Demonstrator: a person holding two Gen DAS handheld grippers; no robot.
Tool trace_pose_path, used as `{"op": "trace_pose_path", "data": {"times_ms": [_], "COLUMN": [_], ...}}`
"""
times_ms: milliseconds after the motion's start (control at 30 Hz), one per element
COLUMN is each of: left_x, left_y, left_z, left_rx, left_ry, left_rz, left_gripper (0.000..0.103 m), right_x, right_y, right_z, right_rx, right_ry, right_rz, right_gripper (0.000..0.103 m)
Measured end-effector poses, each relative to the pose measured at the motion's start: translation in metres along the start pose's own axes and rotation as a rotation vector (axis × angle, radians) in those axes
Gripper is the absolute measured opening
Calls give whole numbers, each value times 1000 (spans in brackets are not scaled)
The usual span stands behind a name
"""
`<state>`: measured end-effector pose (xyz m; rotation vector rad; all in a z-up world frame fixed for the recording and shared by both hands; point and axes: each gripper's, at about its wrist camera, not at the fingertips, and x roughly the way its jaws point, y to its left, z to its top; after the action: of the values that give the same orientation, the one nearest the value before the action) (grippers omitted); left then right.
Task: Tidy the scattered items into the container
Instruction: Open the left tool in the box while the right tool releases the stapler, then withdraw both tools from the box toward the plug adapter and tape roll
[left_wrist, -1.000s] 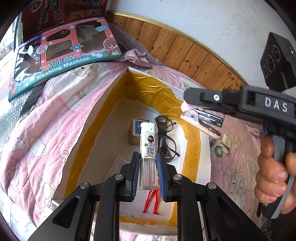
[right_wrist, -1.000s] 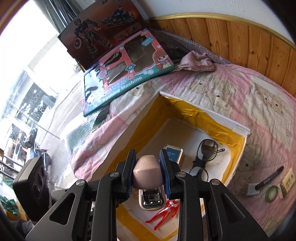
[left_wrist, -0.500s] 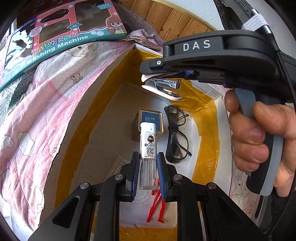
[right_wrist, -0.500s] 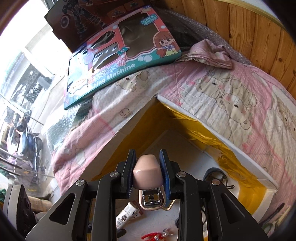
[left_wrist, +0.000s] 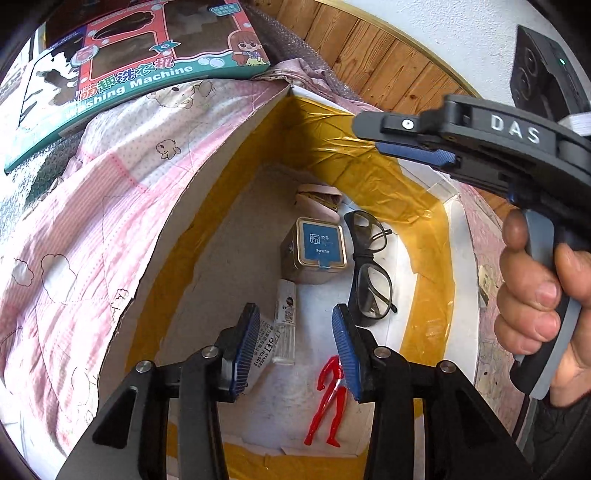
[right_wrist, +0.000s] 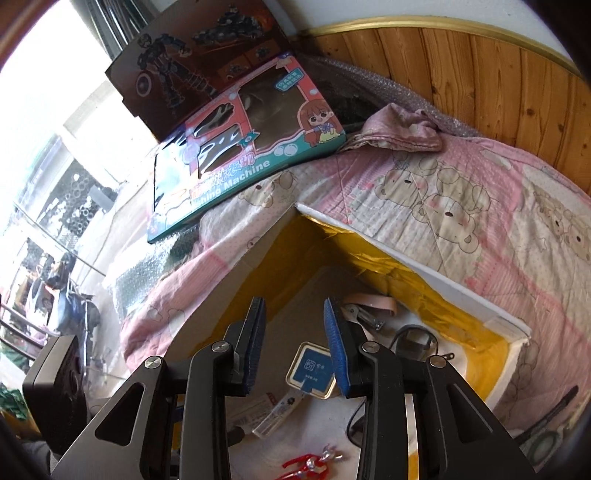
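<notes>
On the far left, a teal and pink toy box printed "Washing Machine" (left_wrist: 147, 70) lies on my pink quilted bedspread (left_wrist: 74, 229); its left end runs out of the left wrist view. Just right of the quilt sits the white cardboard box lined with yellow tape (left_wrist: 369, 173), its near wall partly behind my gripper arms.

My left gripper (left_wrist: 295, 347) hangs over the box with its blue pads spread apart and nothing between them. Between them, on the box floor, lies the clear plastic lighter with a white printed label (left_wrist: 285, 325), resting beside a printed paper slip (left_wrist: 264, 343) mostly hidden by the left pad. Near it lies a red plastic figure (left_wrist: 327, 402), its head behind the right pad. Farther in stands a square gold tin with a blue lid (left_wrist: 318, 251), and beyond it the pink stapler (left_wrist: 319, 197), half hidden by the tin. To the right lie black-framed glasses (left_wrist: 369, 273).

My right gripper (right_wrist: 295, 343) also stands apart and empty above the box; in its view the pink stapler (right_wrist: 365, 310) shows more fully, metal jaw facing near. In the left wrist view, my right hand (left_wrist: 539, 306) grips the handle at the far right, cut off by the frame edge.
</notes>
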<state>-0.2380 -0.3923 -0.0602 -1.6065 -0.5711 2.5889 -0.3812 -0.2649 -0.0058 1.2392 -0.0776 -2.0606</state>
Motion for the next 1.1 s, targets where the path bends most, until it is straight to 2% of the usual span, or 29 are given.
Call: {"op": "trace_pose_path", "data": {"times_ms": [200, 467, 600, 900, 1100], "left_x": [-18, -34, -44, -61, -57], "left_y": [-25, -54, -73, -120, -156], "left_z": [-8, -22, -32, -66, -90], "left_rx": [80, 113, 141, 237, 308], "left_ry": [-57, -67, -85, -92, -60], "left_rz": [21, 6, -9, -42, -71], "left_gripper": [43, 43, 44, 44, 44], "right_x": [-31, -61, -85, -150, -182], "right_y": [-10, -18, -22, -41, -67], "right_z": [-51, -103, -128, -191, -244], "right_rx": [76, 182, 239, 368, 477], "right_ry": [-28, -48, -85, -204, -249], "right_rz": [24, 84, 101, 90, 64], "right_gripper": [31, 32, 33, 33, 33]}}
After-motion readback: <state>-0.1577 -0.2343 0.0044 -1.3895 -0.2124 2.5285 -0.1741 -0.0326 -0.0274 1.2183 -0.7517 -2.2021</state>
